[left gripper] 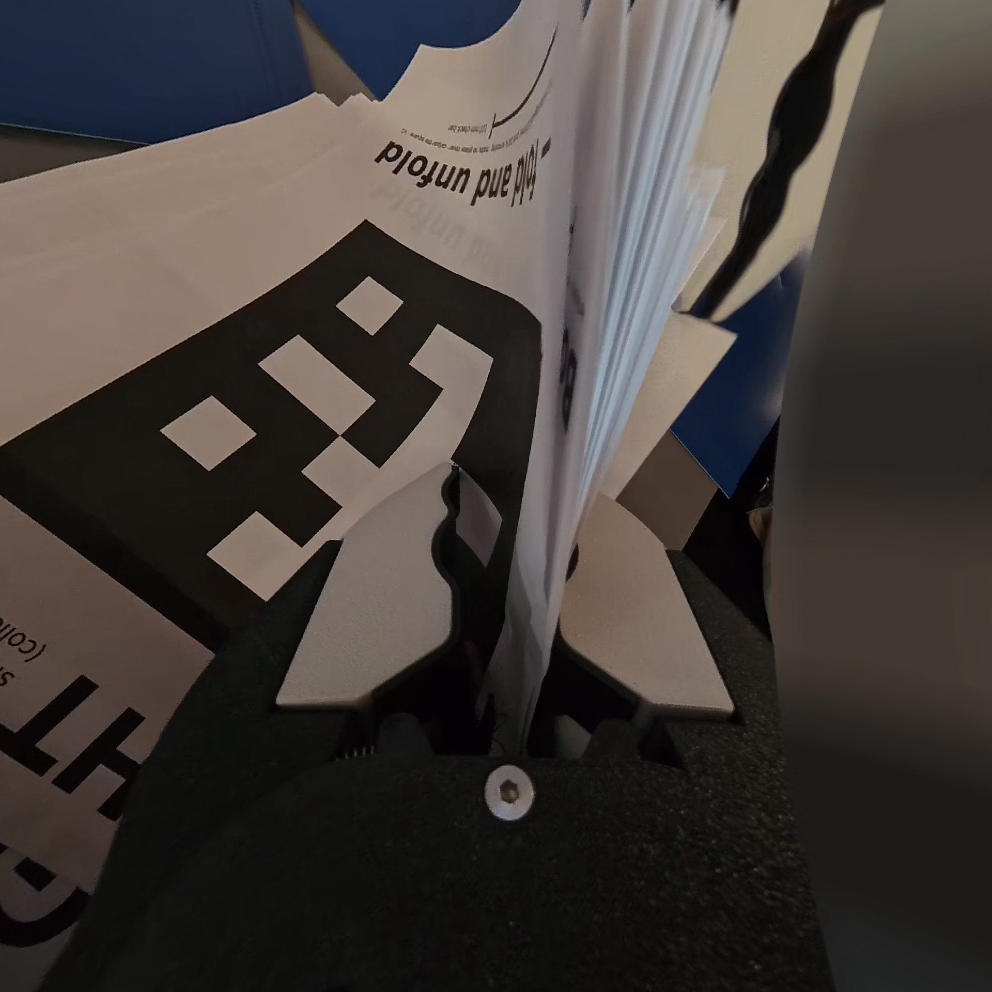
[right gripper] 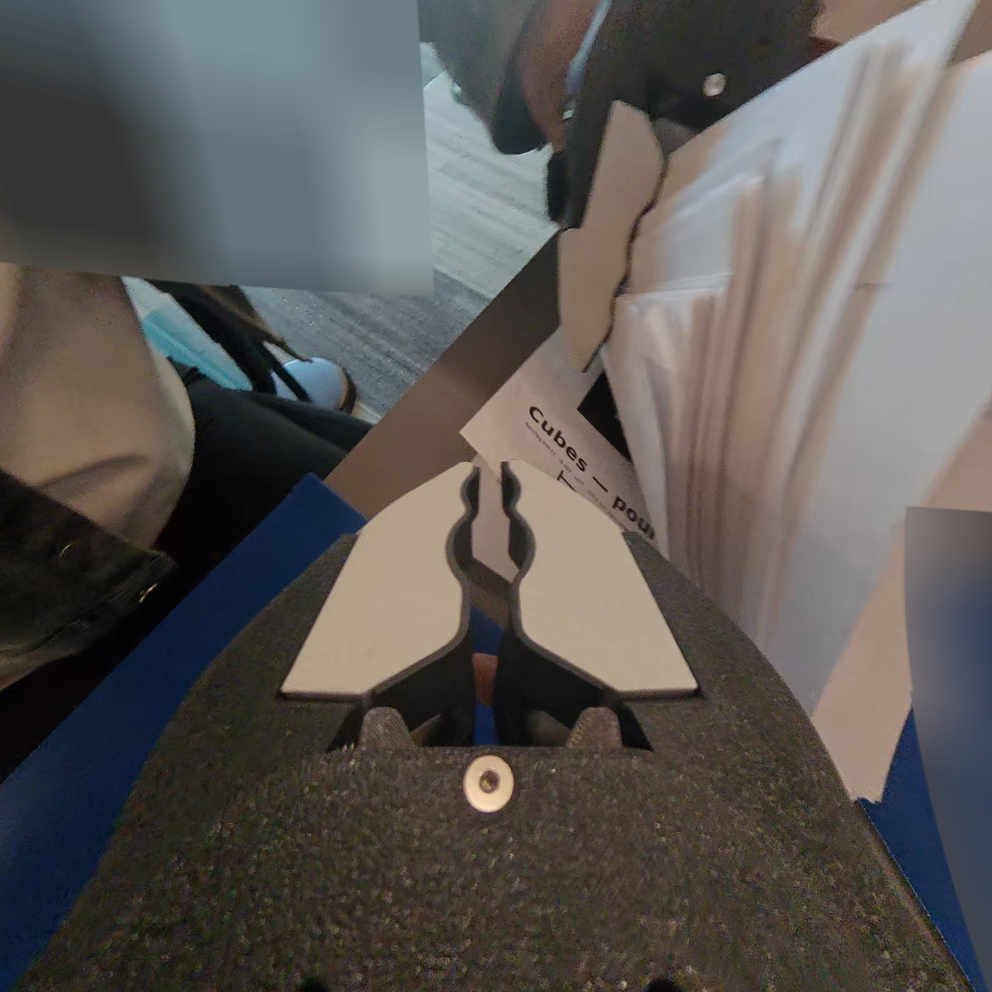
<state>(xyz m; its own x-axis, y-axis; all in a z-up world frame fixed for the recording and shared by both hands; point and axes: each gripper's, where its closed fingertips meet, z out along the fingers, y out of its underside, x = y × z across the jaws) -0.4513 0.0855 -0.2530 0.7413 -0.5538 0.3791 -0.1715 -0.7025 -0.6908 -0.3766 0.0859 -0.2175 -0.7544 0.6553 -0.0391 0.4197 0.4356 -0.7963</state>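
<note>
My left gripper [left gripper: 529, 483] straddles a thick stack of white paper sheets [left gripper: 633, 268] that stands on edge between its grey fingers [left gripper: 397, 580], and it looks shut on the stack. One sheet with a large black square pattern [left gripper: 349, 376] fans off to the left. My right gripper [right gripper: 489, 472] is shut on the corner of a single printed sheet [right gripper: 537, 429], which runs between its fingers. In the right wrist view the left gripper's finger [right gripper: 617, 214] lies against the side of the stack [right gripper: 778, 322]. A black wavy edge [left gripper: 773, 177] beyond the stack seems to be the right gripper.
A blue surface [right gripper: 80, 698] lies below and shows behind the paper in the left wrist view [left gripper: 134, 53]. A person in a light top [right gripper: 80, 402] and dark trousers sits at the left. Grey carpet [right gripper: 483, 161] lies beyond. Left tips to right tips: about 9 cm.
</note>
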